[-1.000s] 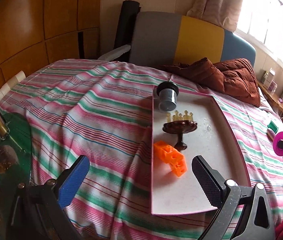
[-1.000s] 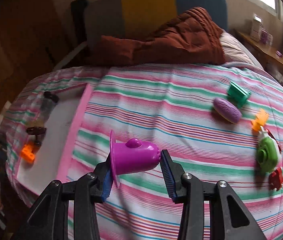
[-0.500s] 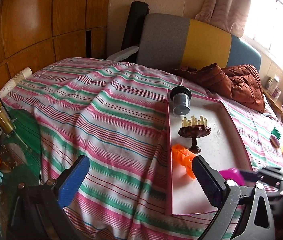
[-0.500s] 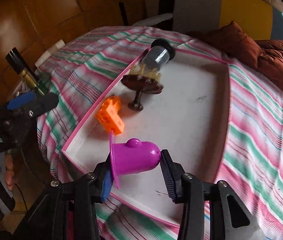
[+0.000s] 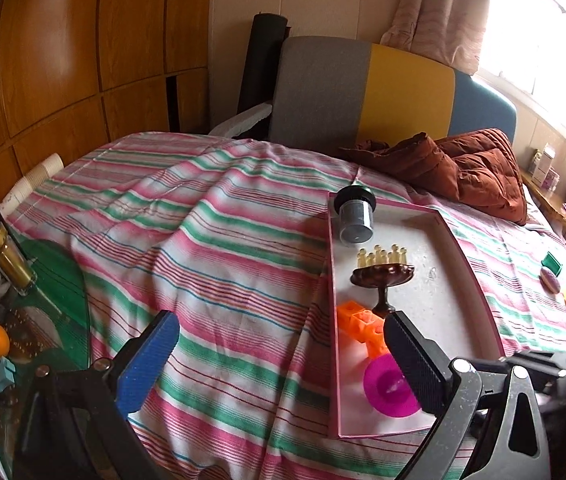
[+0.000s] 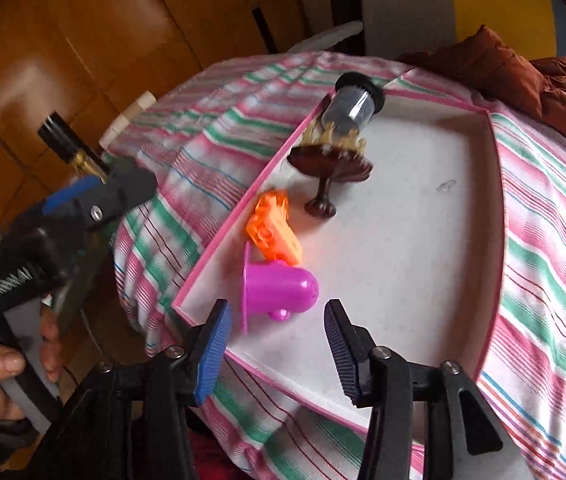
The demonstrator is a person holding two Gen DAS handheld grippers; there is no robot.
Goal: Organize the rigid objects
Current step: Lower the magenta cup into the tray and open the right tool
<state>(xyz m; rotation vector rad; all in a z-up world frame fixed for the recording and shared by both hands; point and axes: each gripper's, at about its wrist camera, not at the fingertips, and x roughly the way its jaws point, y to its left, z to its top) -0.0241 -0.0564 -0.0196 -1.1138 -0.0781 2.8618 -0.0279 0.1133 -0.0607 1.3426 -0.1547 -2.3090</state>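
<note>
Left wrist view: my left claw [image 5: 279, 356] stands wide open and holds nothing, hovering over the striped pink-and-green bedspread [image 5: 211, 240] just beside the shallow white tray with the pink rim [image 5: 449, 240]. In the tray I see a grey cylindrical jar with a black cap [image 5: 355, 216] lying on its side, a brown pedestal dish carrying small yellow figures [image 5: 382, 276], an orange plastic building block [image 5: 363, 326] and a magenta plastic cup with a wide flange [image 5: 389, 386] at the near end. My own right finger covers part of that cup and block. At the right edge, a few small toys on the bedspread are too small and cut off to identify.

Right wrist view: my right claw [image 6: 279, 344] is open, its jaws apart on either side of the magenta cup [image 6: 279, 286] without touching it. The cup lies on its side on the tray floor [image 6: 423, 216], against the orange block [image 6: 275, 230]. I judge the placing step complete and the release made. The next move calls for drawing the right claw straight back without nudging the cup, then fetching another loose item from the bedspread. Motion blur softens the jar [image 6: 353, 106] and dish [image 6: 329, 160]; the left claw [image 6: 95, 200] is only partly visible.
</note>
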